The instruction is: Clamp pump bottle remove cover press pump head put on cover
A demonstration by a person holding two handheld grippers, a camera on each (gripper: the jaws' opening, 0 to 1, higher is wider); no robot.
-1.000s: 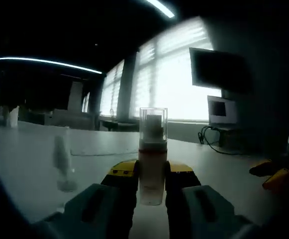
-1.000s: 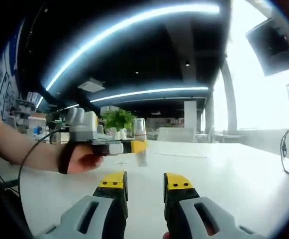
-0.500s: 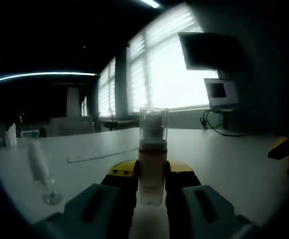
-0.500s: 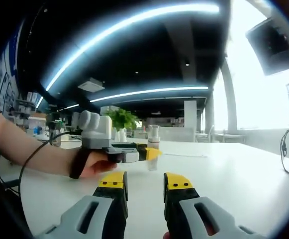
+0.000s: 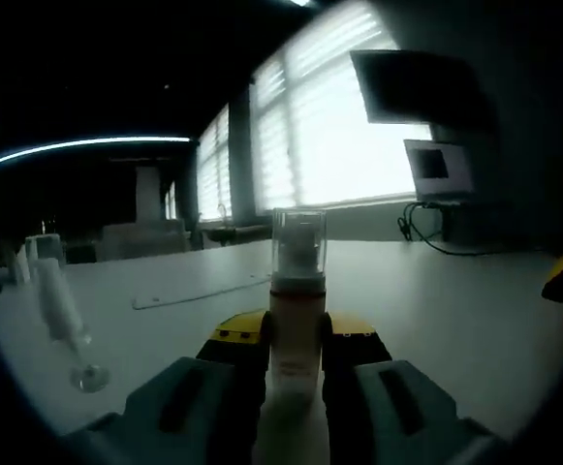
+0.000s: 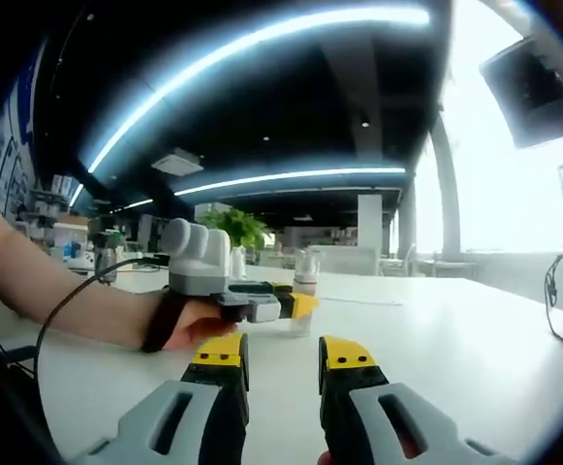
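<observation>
A pale pump bottle (image 5: 296,334) stands upright on a white worktop (image 5: 455,310), squeezed between the yellow-tipped jaws of the left hand-held gripper (image 5: 296,354). Its clear cover (image 5: 298,244) is on, over the pump head. The right hand-held gripper (image 6: 283,360) hovers nearby with its jaws apart, holding nothing. The clamping step looks done; next, the right one would need to close around the cover and lift it straight off.
</observation>
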